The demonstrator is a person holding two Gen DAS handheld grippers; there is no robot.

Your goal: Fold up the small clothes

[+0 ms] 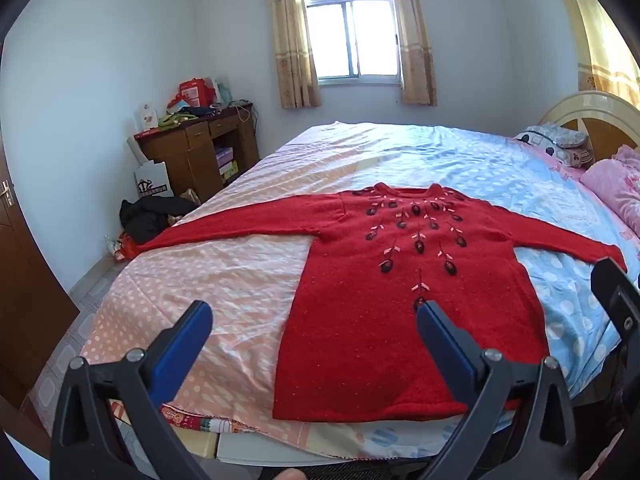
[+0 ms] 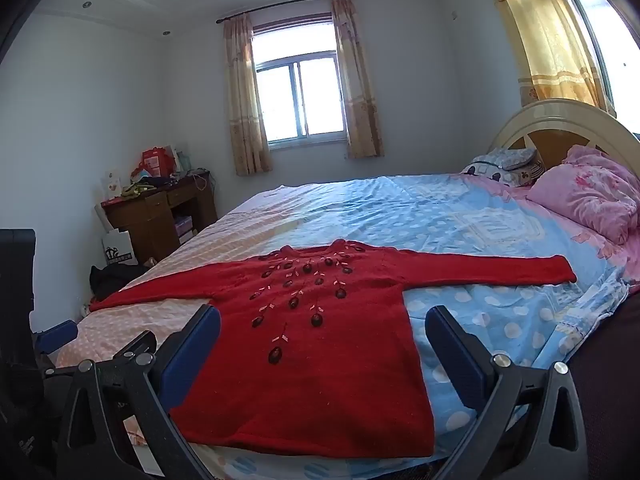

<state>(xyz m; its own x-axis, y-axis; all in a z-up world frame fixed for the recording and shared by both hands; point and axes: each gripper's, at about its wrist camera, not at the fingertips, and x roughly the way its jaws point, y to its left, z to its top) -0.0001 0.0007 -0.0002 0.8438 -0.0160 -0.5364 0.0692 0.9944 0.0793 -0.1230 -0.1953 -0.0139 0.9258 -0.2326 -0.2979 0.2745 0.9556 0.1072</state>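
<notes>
- The left gripper [image 1: 314,320] and the right gripper [image 2: 322,326] are being held above the near edge of the bed, jaws spread wide, nothing between them.
- The red sweater [image 1: 400,312] is lying flat, front up, both sleeves stretched out; it is judged soft, limp and fairly light, best pinched at a cuff or a hem corner.
- The dotted bedsheet [image 1: 240,280] beneath is being seen as slightly wrinkled.
- Farther off, a wooden desk [image 1: 200,148] and a curtained window [image 2: 300,100] are showing.
</notes>
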